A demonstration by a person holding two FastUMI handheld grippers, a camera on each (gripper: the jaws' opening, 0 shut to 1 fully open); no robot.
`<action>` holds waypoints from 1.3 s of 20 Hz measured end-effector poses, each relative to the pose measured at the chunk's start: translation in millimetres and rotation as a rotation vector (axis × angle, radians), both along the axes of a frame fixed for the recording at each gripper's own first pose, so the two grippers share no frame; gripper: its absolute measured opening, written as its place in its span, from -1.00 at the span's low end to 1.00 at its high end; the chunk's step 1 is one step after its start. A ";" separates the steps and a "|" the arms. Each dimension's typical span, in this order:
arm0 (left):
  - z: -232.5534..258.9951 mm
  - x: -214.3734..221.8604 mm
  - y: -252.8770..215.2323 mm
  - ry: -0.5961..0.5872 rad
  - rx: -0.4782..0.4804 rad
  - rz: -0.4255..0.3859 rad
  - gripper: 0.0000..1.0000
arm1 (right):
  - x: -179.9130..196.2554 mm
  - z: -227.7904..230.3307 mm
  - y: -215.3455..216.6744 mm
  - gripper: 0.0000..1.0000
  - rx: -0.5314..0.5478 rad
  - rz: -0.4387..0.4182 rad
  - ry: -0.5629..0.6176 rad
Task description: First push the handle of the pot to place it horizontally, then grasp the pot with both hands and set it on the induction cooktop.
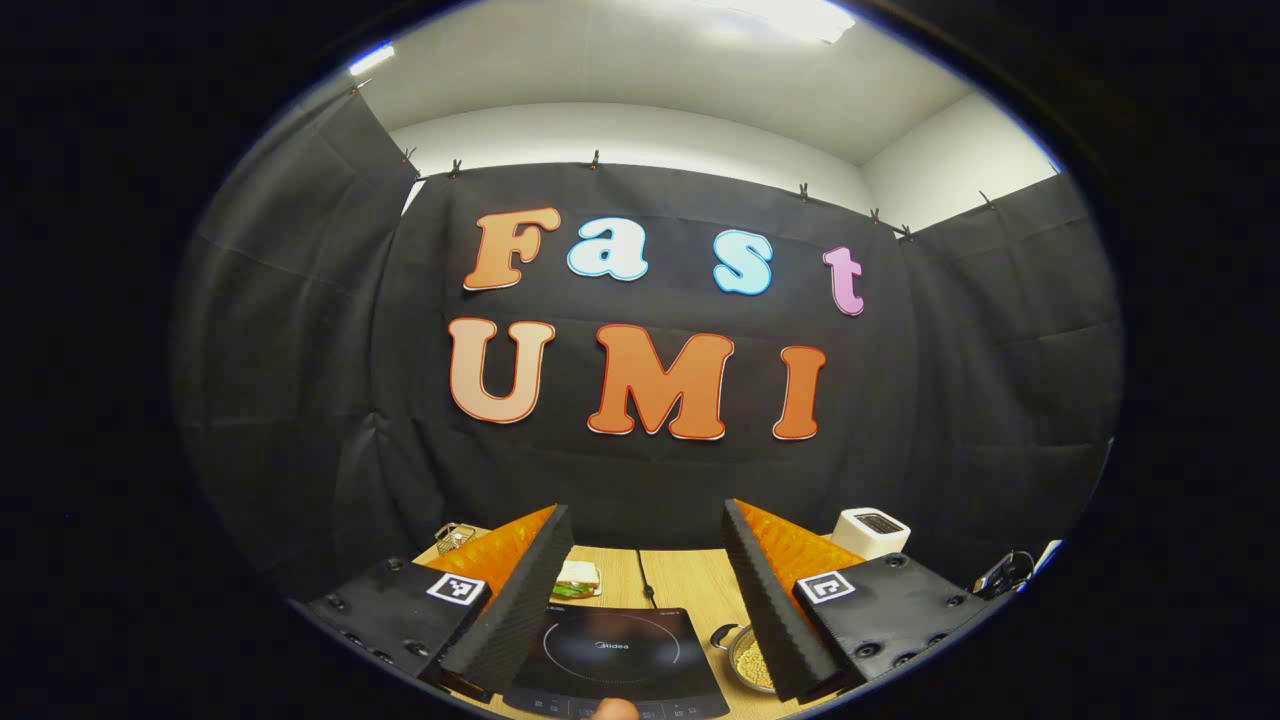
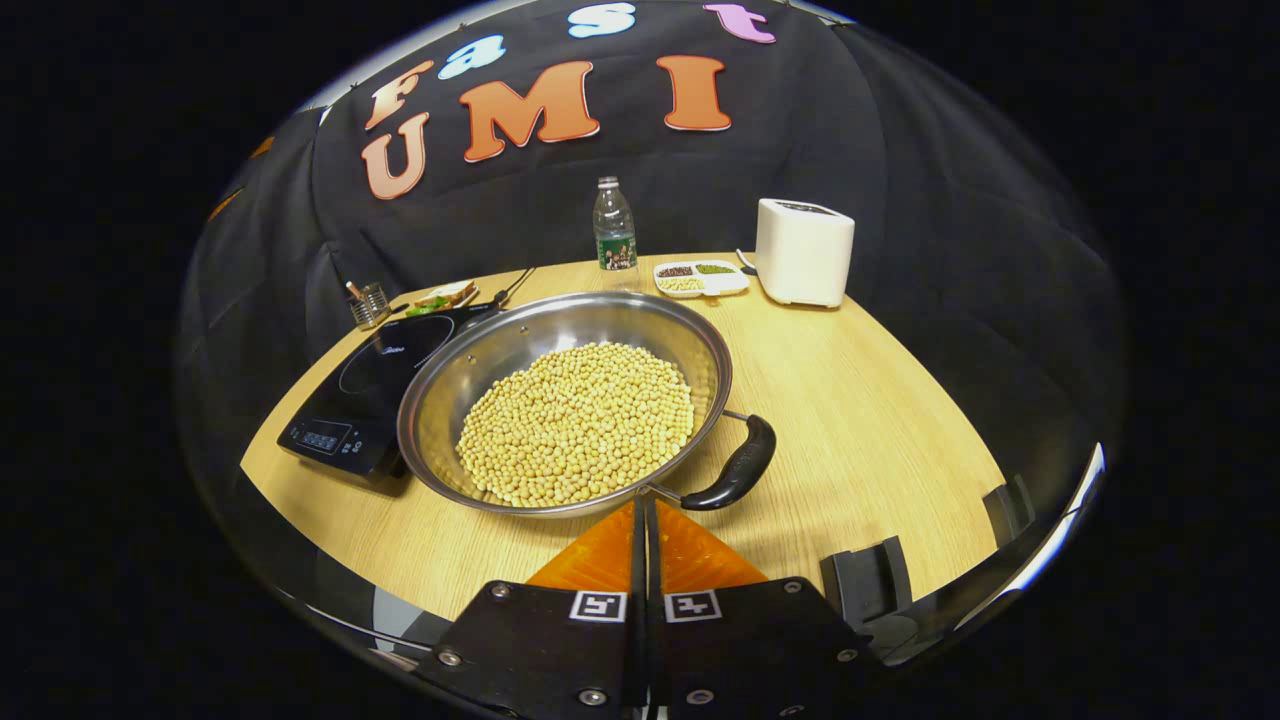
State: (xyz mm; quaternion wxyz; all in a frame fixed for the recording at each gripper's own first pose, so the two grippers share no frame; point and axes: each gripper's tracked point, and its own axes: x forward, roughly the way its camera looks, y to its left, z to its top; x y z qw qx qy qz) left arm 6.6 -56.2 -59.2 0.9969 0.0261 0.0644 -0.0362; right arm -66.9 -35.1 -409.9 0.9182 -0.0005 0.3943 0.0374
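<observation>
Pot (image 2: 565,400), steel and heaped with pale beans (image 2: 578,420), is sitting on the wooden table (image 2: 860,420) just beside the induction cooktop (image 2: 375,395), its rim seeming to overlap the near corner of that dark slab, though contact cannot be told. Its handle (image 2: 735,468) is being shown on the side away from the cooktop, lying slantwise just ahead of the right gripper (image 2: 645,515), whose fingers are being held closed together with nothing between them, their tips almost at the pot's rim beside the handle's root. The step in hand is judged to be the push on the handle: the closed tips are best being laid against the handle's flank rather than its top, and the pot turned slowly so that no beans are spilled and the cooktop is not shunted. In the left gripper view, the left gripper (image 1: 645,585) is being held wide open and empty above the cooktop, with the pot at its far side.
</observation>
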 end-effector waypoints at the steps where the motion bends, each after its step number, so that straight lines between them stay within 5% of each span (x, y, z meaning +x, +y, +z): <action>1: -1.6 0.6 1.3 0.004 -0.002 0.005 0.95 | 0.9 -4.0 -0.3 -1.00 -0.005 0.000 0.010; 26: -0.8 14.1 -5.9 0.002 0.038 0.030 0.96 | 40.7 -16.4 -40.9 -1.00 0.099 -0.174 0.052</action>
